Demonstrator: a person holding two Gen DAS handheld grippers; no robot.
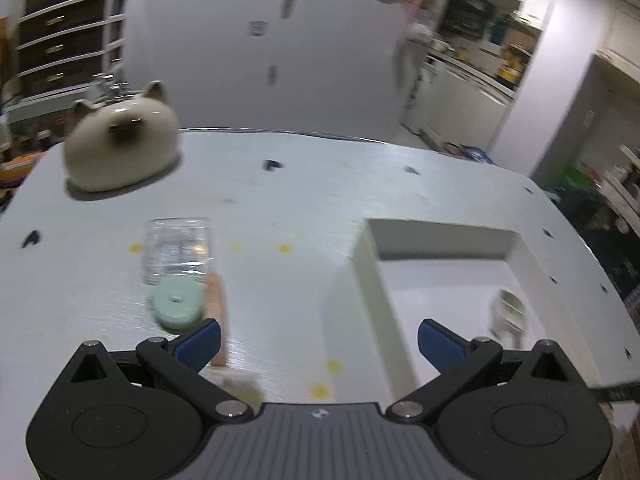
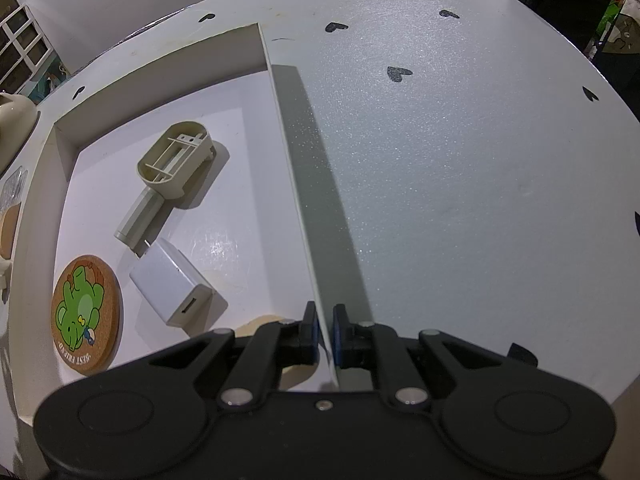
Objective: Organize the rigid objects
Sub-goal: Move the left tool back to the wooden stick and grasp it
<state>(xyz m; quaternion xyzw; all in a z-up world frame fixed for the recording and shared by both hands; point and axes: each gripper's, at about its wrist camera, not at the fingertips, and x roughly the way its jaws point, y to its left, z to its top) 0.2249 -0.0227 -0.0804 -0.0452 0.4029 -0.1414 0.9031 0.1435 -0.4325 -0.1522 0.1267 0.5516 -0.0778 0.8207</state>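
The table (image 2: pixel 460 140), white w/ black heart marks, is taking up most of both views. On it, the shallow white box (image 2: pixel 168 68) is being steadied: its R wall, running from 12 to 6 o'clock in the right-wrist view, is being pinched near the 6 o'clock end by the right gripper (image 2: pixel 325 336), pads pressed together on the thin wall.

Outside the box, the cat-shaped ceramic pot (image 1: pixel 120 148) is sitting at approx 10 o'clock in the left-wrist view, well apart from the rest. Nearer, at approx 9 o'clock of the left gripper (image 1: pixel 318 342), a clear plastic case (image 1: pixel 178 250), a mint-green round piece (image 1: pixel 178 304) and a tan flat piece (image 1: pixel 216 312) are lying clustered, touching or overlapping; blur is hiding the exact contact.

Inside the box, 3 things are already lying: the beige plastic handle part (image 2: pixel 168 172) at centre, the white charger block (image 2: pixel 172 288) just beside its stem at 6 o'clock, and the cork coaster (image 2: pixel 86 314) w/ green bear print at 7 o'clock.

The left gripper is being held spread wide, nothing between its fingers, above the table betw. cluster and box.

Judgement: the next pick is prob. being lined up on the cluster. For it to go well, the box hold should be kept firm and unmoved; the spread fingers should be squared over one item only, pref. the green piece on top, and closed across its rim, not the stack. Placement should be aimed at the bare floor at the box's 12 o'clock end.
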